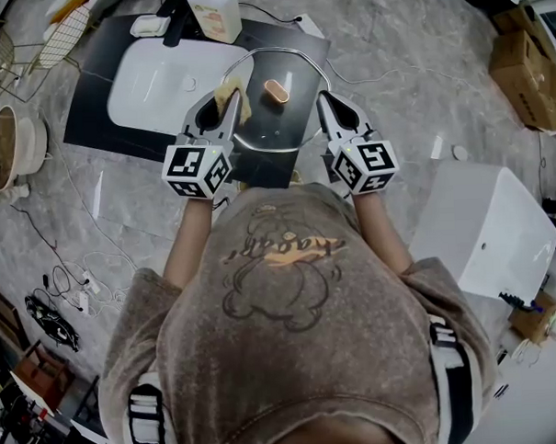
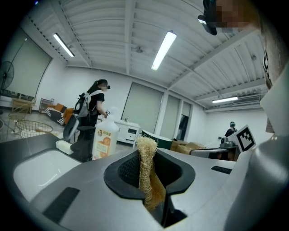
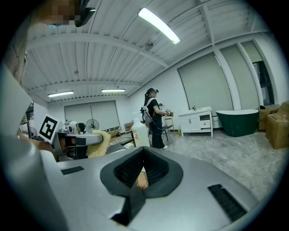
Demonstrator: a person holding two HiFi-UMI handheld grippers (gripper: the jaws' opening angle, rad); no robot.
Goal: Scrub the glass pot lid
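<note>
Left gripper (image 1: pixel 225 110) is clamped on a loofah sponge (image 1: pixel 232 84); the left gripper view shows the straw-coloured sponge (image 2: pixel 145 158) standing up between the closed black pads (image 2: pixel 128 171); in the head view the sponge sits at the left edge of the glass pot lid (image 1: pixel 274 120).

Lid lies flat on a dark board (image 1: pixel 85 114), just right of a white basin (image 1: pixel 152 84), between the two grippers; its copper-coloured knob (image 1: pixel 273 91) is on top, near the middle.

Right gripper (image 1: pixel 328 102) has its jaws together; tips are at the lid's right rim; can't tell whether they pinch the rim; in the right gripper view the knob (image 3: pixel 142 181) shows just past the closed right gripper (image 3: pixel 142 169).

Both marker cubes (image 1: pixel 198 171) point back toward the person; both grippers are held low and close to level.

A detergent bottle (image 1: pixel 215 12) stands behind the basin, also seen in the left gripper view (image 2: pixel 104 140) and the right gripper view (image 3: pixel 140 133); a white bar (image 1: pixel 148 26) lies left of the bottle.

Another person (image 2: pixel 92 108) with a backpack stands in the background; a white box (image 1: pixel 485 226) is on the floor, well apart to the right; cardboard boxes (image 1: pixel 527 63) are at the far right; a green tub (image 3: pixel 237 122) stands by the far wall.
</note>
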